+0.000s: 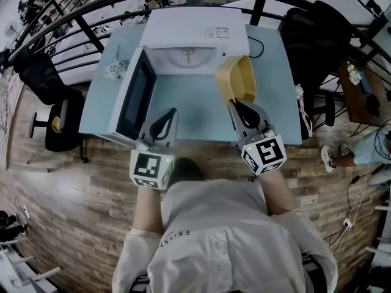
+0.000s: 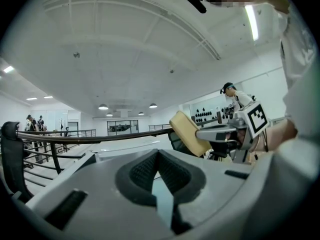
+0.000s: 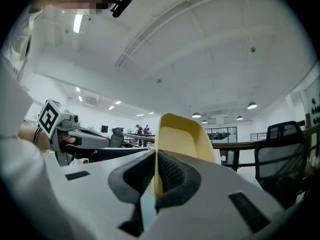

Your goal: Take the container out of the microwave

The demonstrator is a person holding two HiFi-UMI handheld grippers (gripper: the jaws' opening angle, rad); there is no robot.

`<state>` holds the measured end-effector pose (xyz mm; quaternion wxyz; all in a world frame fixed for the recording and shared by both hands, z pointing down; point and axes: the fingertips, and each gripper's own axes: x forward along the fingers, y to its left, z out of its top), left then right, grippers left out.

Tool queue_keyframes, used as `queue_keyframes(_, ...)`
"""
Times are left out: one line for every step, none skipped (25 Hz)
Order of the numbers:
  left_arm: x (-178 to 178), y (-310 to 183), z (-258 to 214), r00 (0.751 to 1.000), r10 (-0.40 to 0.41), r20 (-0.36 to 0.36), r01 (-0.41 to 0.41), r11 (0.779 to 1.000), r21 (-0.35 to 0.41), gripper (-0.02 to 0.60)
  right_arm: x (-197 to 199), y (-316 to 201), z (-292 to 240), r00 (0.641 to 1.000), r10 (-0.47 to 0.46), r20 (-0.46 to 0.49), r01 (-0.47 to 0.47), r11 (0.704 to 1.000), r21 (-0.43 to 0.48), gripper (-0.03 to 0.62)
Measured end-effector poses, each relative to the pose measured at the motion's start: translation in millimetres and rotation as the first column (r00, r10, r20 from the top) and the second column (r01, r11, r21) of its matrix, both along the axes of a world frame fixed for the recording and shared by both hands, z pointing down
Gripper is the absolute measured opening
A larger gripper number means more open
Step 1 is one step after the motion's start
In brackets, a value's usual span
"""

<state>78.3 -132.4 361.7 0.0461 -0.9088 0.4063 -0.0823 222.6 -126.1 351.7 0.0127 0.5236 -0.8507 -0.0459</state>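
Container (image 1: 237, 78) is out of the microwave (image 1: 195, 32): a pale yellow tub, smooth like plastic, with rounded corners and a shallow rectangular well. It's tipped up on edge, open side facing left, hanging above the table (image 1: 183, 112) just off the oven's right front corner. The right gripper (image 1: 237, 105) is clamped on its thin rim, the dark ribbed pads pinching the wall from both sides. The left gripper (image 1: 170, 116) hovers level beside it, its jaws pressed together with nothing between them, the same cross-hatched rubber meeting at the tips. The microwave is a white box, its door (image 1: 135, 93) swung wide to the left with the dark glass panel showing. Inside the bright cavity I think that's a round turntable, though it's faint from here. The tabletop is a matte blue-grey slab, and the floor (image 1: 73, 188) is wood-grain planks.
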Motion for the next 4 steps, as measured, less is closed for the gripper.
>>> queue_keyframes(0.6, -0.7, -0.1, 1.0, 0.004, -0.001, -0.004, 1.0, -0.002, -0.006, 0.5, -1.0, 0.1, 1.0, 0.003, 0.001, -0.003, 1.0, -0.001, 0.025)
queue_keyframes(1.2, -1.4, 0.2, 1.0, 0.009, -0.003, -0.009, 1.0, -0.005, -0.006, 1.0, -1.9, 0.6, 1.0, 0.005, 0.002, -0.005, 1.0, -0.002, 0.025)
queue_keyframes(1.9, -2.0, 0.8, 1.0, 0.014, -0.006, -0.014, 1.0, -0.01, -0.006, 1.5, -2.7, 1.4, 1.0, 0.008, 0.002, -0.008, 1.0, -0.003, 0.025)
queue_keyframes(2.6, -2.6, 1.5, 1.0, 0.019, -0.009, -0.019, 1.0, -0.014, -0.006, 2.1, -3.3, 2.2, 1.0, 0.011, 0.003, -0.011, 1.0, -0.004, 0.025)
